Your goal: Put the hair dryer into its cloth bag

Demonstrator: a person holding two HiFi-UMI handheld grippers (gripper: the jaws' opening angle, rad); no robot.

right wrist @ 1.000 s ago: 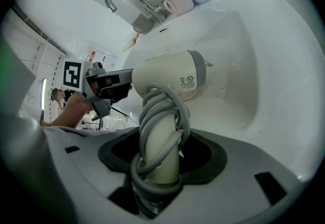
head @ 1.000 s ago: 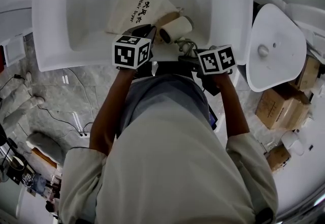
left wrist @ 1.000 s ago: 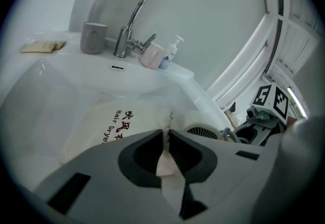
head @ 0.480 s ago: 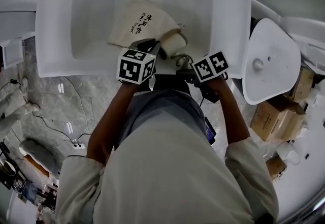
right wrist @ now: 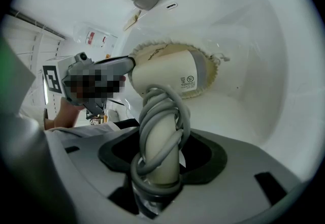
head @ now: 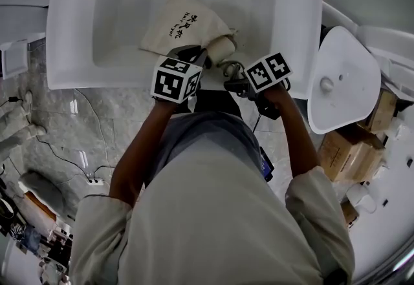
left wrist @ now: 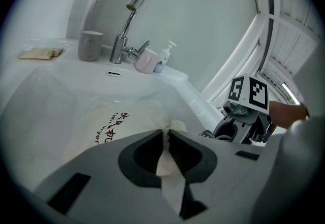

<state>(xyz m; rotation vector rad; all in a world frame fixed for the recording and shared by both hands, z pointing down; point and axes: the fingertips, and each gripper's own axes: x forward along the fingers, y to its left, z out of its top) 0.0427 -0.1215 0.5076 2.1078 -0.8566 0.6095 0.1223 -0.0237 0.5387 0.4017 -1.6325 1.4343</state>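
Observation:
A cream cloth bag (head: 184,22) with dark print lies in the white sink (head: 77,38). My left gripper (head: 189,55) is shut on the bag's mouth edge, and a fold of cloth (left wrist: 166,164) shows pinched between its jaws (left wrist: 166,139). The cream hair dryer (head: 221,50) points its barrel (right wrist: 172,75) into the frilled bag mouth (right wrist: 216,60). My right gripper (right wrist: 158,154) is shut on the dryer's handle, which has a grey cord (right wrist: 162,116) wound around it. In the head view the right gripper (head: 236,80) sits just right of the left one.
A tap (left wrist: 127,25), a grey cup (left wrist: 90,45), a pink cup (left wrist: 147,60) and a small bottle (left wrist: 163,58) stand on the sink's back ledge, with a flat packet (left wrist: 40,54) at its left. To the right are a toilet (head: 343,70) and cardboard boxes (head: 352,145).
Less of the dryer's barrel shows outside the bag than a second ago; it has slid a little further into the mouth. Both grippers keep their holds.

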